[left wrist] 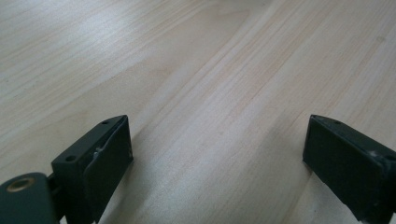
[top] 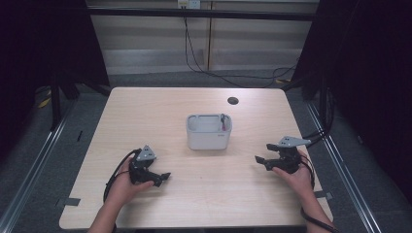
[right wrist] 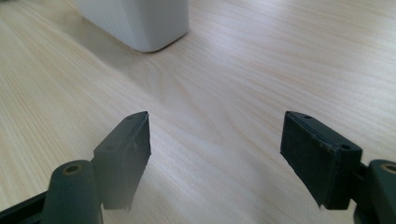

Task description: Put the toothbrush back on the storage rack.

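Observation:
A white rectangular bin [top: 209,131] stands near the middle of the wooden table [top: 160,111], with a thin dark and red item standing inside at its right end. My left gripper [top: 163,178] rests low on the table at the front left, held by a hand, its jaws wide apart over bare wood [left wrist: 217,140]. My right gripper [top: 261,162] sits at the front right, also open and empty [right wrist: 215,140], pointing left. The bin's lower corner [right wrist: 140,23] appears at the top of the right gripper view, well beyond the jaws.
A round dark cable hole [top: 233,101] sits in the table's far right part. Cables [top: 204,63] run along the floor behind the table. Dark curtains and metal rails flank both sides.

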Motion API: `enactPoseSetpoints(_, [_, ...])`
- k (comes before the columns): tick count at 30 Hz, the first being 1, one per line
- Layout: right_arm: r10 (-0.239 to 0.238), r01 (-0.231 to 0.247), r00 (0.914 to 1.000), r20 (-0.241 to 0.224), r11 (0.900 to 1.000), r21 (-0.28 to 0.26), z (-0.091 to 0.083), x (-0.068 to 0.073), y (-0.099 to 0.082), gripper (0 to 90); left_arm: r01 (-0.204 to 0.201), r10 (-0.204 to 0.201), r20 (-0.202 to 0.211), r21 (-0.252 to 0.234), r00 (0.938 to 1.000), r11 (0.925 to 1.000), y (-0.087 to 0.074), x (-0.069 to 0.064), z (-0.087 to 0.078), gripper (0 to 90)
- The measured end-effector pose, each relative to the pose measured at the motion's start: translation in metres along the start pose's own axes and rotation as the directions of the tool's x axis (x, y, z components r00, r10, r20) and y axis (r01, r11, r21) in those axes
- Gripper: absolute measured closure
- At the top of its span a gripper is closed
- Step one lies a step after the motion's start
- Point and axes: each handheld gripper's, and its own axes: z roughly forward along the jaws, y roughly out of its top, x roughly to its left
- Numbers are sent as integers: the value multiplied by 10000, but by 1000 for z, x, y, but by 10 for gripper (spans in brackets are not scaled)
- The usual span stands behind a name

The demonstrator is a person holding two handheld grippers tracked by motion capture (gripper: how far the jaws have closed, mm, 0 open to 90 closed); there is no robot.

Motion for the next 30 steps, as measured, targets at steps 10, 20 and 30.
enactPoseSetpoints(10, [-140, 136, 9999, 80, 9990, 436, 2, -2, -7, 243, 1, -1, -1, -7, 10000, 10000, 0, 0, 0, 78])
enactPoseSetpoints(20, [-425, 415, 9990, 115, 9961, 776, 5, -1, -9, 242, 5, -5, 6, 6, 10000, 10000, 0, 0, 0, 78])
enactPoseSetpoints(30, [-650, 641, 9979, 38, 9912, 1159, 7, 0, -9, 241, -4, 4, -2, -1, 10000, 10000, 0, 0, 0, 78])
